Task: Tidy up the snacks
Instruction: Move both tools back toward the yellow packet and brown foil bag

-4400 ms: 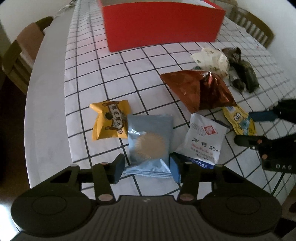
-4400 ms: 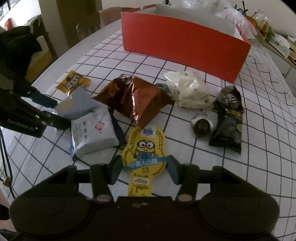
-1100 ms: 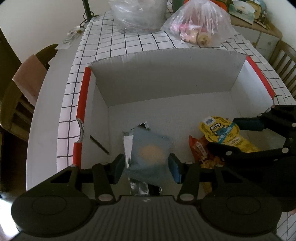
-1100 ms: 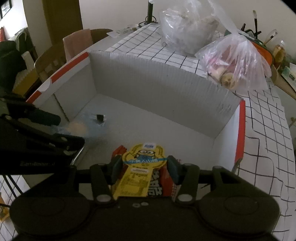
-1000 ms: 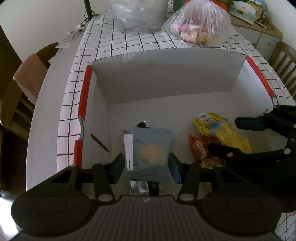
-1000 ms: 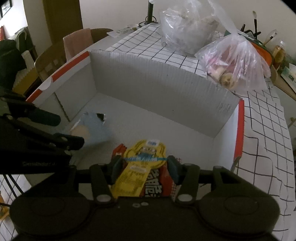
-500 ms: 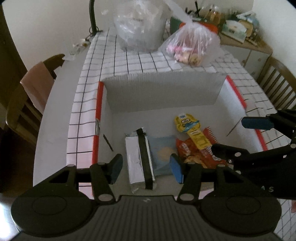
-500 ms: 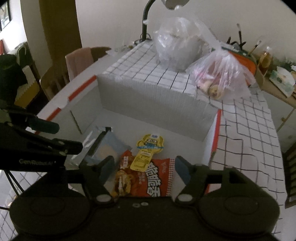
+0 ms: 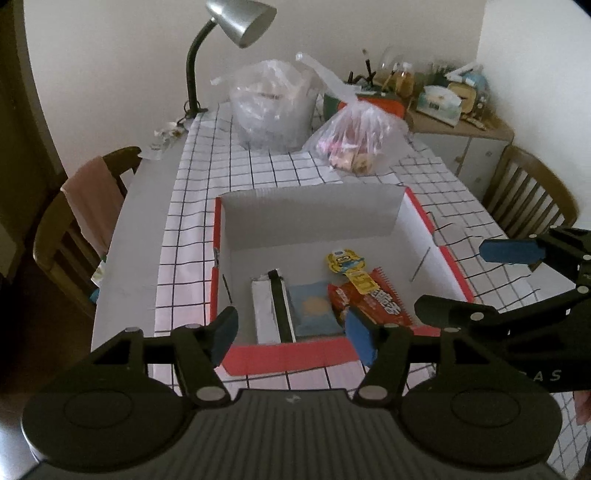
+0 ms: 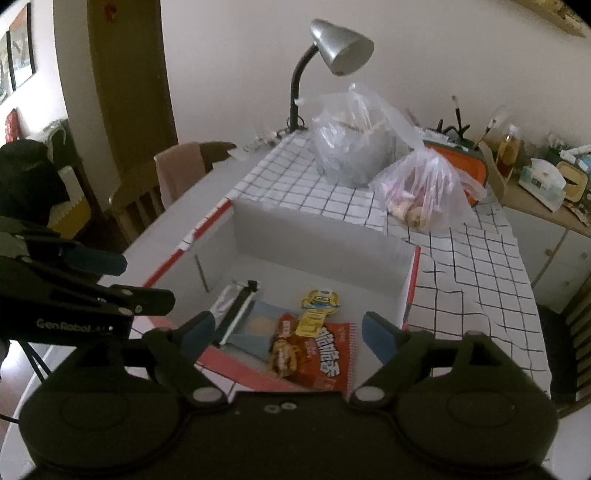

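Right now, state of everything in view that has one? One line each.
left gripper: jaws opening, nothing between them
right gripper: jaws opening, nothing between them
red box: open-topped, four snacks inside
blue packet: flat on the box floor
yellow minion packet: lying partly on the red snack bag
red snack bag: flat, in the box
silver packet: flat, beside the blue packet
desk lamp: unlit

One red box [image 9: 288, 352] holds four snack packets [image 9: 312, 308]; two plastic bags [image 9: 273, 107], one lamp [image 9: 240, 18], two chairs [image 9: 74, 221].

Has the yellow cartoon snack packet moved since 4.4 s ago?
Yes. The yellow cartoon snack packet went from the checked tablecloth into the red cardboard box, resting on the red snack bag.
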